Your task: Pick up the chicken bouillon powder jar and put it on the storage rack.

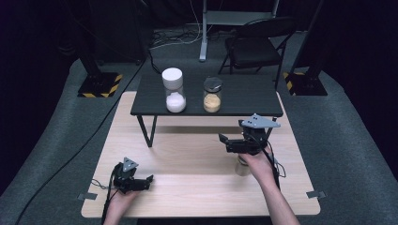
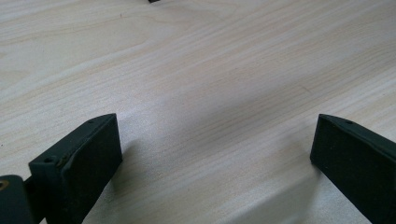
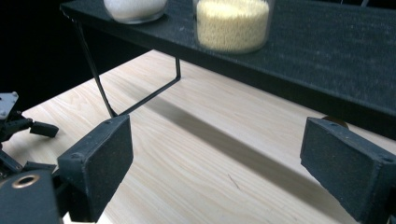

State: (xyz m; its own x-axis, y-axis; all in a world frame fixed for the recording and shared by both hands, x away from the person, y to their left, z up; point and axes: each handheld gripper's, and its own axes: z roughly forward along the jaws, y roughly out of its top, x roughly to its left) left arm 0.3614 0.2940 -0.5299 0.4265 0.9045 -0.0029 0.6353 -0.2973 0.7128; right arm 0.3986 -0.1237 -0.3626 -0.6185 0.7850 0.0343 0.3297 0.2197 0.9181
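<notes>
both tools apart over the tabletop
right tool (raised) faces the yellow-grain jar; left tool holds nothing.

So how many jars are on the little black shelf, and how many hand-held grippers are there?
Jars: 2, a white-lidded jar of white powder and a dark-lidded jar of yellow grains.
Hand-held grippers: 2, the left hand-held gripper and the right hand-held gripper, both open.
Total: 4
</notes>
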